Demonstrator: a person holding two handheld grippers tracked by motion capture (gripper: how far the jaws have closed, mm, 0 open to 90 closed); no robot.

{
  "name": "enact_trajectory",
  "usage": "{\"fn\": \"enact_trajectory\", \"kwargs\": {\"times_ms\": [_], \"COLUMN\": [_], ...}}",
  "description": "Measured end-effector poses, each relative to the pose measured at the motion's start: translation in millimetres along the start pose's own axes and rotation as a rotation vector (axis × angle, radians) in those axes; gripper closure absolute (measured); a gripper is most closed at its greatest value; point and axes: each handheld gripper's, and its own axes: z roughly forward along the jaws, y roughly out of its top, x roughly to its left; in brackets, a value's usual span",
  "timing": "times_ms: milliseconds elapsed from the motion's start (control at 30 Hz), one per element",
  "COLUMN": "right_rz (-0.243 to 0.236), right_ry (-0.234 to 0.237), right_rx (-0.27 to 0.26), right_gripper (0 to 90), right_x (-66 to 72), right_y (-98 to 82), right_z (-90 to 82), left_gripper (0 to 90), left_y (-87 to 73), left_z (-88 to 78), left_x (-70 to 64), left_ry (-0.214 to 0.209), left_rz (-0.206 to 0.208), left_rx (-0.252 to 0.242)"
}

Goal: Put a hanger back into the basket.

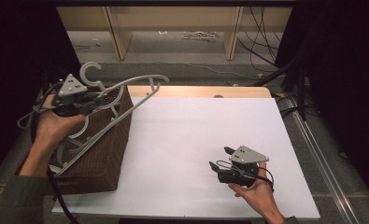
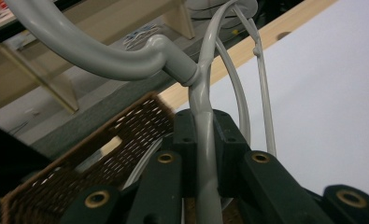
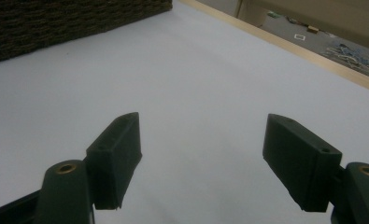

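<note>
Right tool (image 3: 203, 163) nearest the lens in its own view: two black jaws standing wide apart, nothing between them, bare white surface (image 3: 210, 79) beneath. In the high view it hangs low over the surface near the front right, held idle, well apart from the basket.

Left tool (image 1: 86, 100) is clamped on a grey plastic hanger (image 2: 202, 135): in the left gripper view the pads pinch the hanger's neck just under the hook, jaws narrow, grip looks centred. From the tool outward: hook (image 1: 92, 70) sticks up behind the tool, the arms sweep out right and down, one arm tip reaching over the surface edge, the lower bar running along the inside of the brown woven basket (image 1: 105, 154) at the left of the surface. More grey hanger parts seem to sit in the basket; count unclear.

Judgement: step in hand is lifting this hanger out of the basket toward the surface. To do it well, keep the pinch at the neck, lift until the lower bar clears the basket rim before moving sideways, watch for snagging on other hangers or the weave. The right tool, already wide, could take an arm to steady it.
</note>
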Motion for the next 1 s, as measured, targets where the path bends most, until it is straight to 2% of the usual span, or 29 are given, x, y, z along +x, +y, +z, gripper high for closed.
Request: {"fn": "enact_trajectory", "kwargs": {"times_ms": [67, 167, 333, 400, 600, 667, 767, 1000], "right_rz": [0.0, 0.012, 0.009, 0.01, 0.015, 0.014, 0.017, 0.013], "right_ry": [-0.002, -0.002, 0.001, 0.002, 0.005, 0.001, 0.002, 0.003], "right_rx": [-0.003, 0.007, 0.01, 0.01, 0.011, 0.01, 0.01, 0.012], "right_gripper": [28.9, 28.9, 28.9, 28.9, 28.9, 28.9, 28.9, 28.9], "right_x": [-1.4, -2.2, -2.2, -1.8, -2.2, -2.5, -2.5, -1.7], "right_y": [-1.2, -2.9, -4.0, -3.7, -4.6, -5.1, -4.8, -5.5], "right_z": [-0.5, -0.6, 0.3, 0.4, 1.2, 1.3, 1.3, 2.0], "left_gripper": [81.6, 81.6, 81.6, 81.6, 81.6, 81.5, 81.6, 81.5], "left_y": [-5.9, -15.5, -31.5, -38.4, -57.7, -63.6, -70.8, -87.4], "left_z": [-2.2, -3.9, -4.1, -2.2, -0.7, -1.8, -3.8, -5.8], "left_x": [9.5, 20.8, 36.2, 41.0, 53.1, 57.4, 62.5, 69.0], "left_ry": [0.027, 0.054, 0.074, 0.082, 0.109, 0.112, 0.123, 0.142], "left_rz": [-0.001, -0.04, -0.057, -0.076, -0.106, -0.105, -0.125, -0.126], "left_rx": [0.003, -0.009, -0.008, -0.007, -0.002, -0.011, -0.022, -0.015]}}
